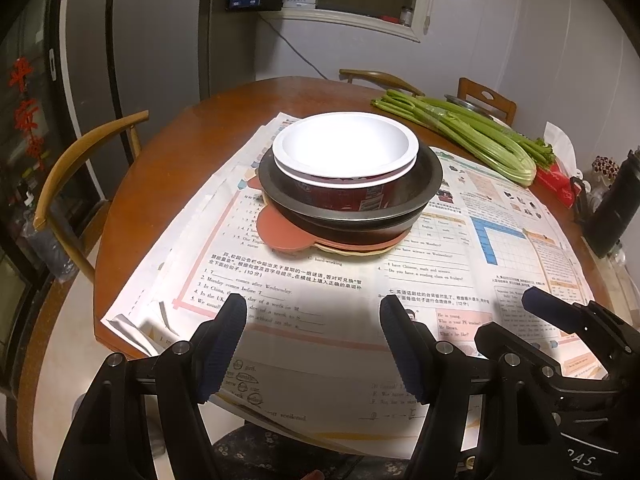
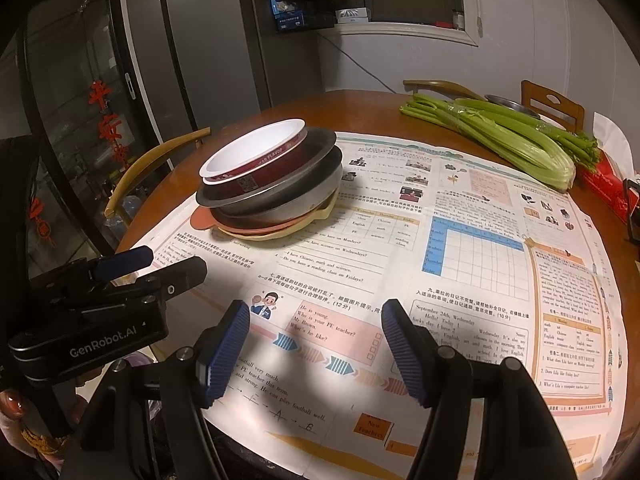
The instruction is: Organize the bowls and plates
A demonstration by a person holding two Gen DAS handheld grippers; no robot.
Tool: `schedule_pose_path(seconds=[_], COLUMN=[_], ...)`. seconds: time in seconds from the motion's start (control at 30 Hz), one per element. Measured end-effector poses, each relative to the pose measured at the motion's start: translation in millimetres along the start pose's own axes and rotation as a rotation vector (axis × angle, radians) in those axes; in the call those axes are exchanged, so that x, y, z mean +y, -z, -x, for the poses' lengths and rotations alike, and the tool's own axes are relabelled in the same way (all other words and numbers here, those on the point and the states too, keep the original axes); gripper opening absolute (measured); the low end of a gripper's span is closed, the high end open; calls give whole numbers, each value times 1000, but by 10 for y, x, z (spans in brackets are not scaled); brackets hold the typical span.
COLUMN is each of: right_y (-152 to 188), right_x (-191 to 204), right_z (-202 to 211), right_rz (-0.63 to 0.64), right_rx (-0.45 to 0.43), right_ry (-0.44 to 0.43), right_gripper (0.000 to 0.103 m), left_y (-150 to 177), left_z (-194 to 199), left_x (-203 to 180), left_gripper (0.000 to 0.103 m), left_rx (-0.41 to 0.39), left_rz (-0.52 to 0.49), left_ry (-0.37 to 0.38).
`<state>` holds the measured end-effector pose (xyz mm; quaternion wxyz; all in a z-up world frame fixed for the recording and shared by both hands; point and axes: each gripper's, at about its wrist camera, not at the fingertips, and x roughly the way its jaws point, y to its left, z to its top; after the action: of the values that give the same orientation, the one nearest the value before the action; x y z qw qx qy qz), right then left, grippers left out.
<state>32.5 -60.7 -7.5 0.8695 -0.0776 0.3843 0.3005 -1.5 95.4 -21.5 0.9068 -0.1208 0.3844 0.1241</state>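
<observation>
One stack of dishes stands on the newspaper-covered round table. On top are two nested red paper bowls with white insides (image 1: 344,152) (image 2: 256,156). They sit in metal bowls (image 1: 352,204) (image 2: 280,196), which rest on a pink plate (image 1: 280,232) (image 2: 204,218) and a cream plate (image 2: 276,234). My left gripper (image 1: 314,316) is open and empty, near the table's front edge, short of the stack. It shows at the left of the right wrist view (image 2: 160,266). My right gripper (image 2: 316,320) is open and empty, to the right of the left one; it also shows in the left wrist view (image 1: 516,316).
Celery stalks (image 1: 468,132) (image 2: 504,136) lie at the back right beside a red packet (image 2: 608,184). A dark bottle (image 1: 612,208) stands at the right edge. Wooden chairs (image 1: 84,168) ring the table. A fridge (image 2: 192,60) stands behind on the left.
</observation>
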Motion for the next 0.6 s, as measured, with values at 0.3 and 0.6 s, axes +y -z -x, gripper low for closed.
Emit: schedule_pose_path(seconds=[0.3,0.6], right_y=[4,-4], right_x=[5,5], right_z=[-11,3], right_rz=[2,5], right_rx=[0,-3], right_ry=[3,4], right_gripper=[68,68], left_y=[-3,-7], left_z=[0,17], left_x=[18,23], left_gripper=[71,71], left_rx=[-2,-5], left_rz=[5,1], left_ry=[-18,-18])
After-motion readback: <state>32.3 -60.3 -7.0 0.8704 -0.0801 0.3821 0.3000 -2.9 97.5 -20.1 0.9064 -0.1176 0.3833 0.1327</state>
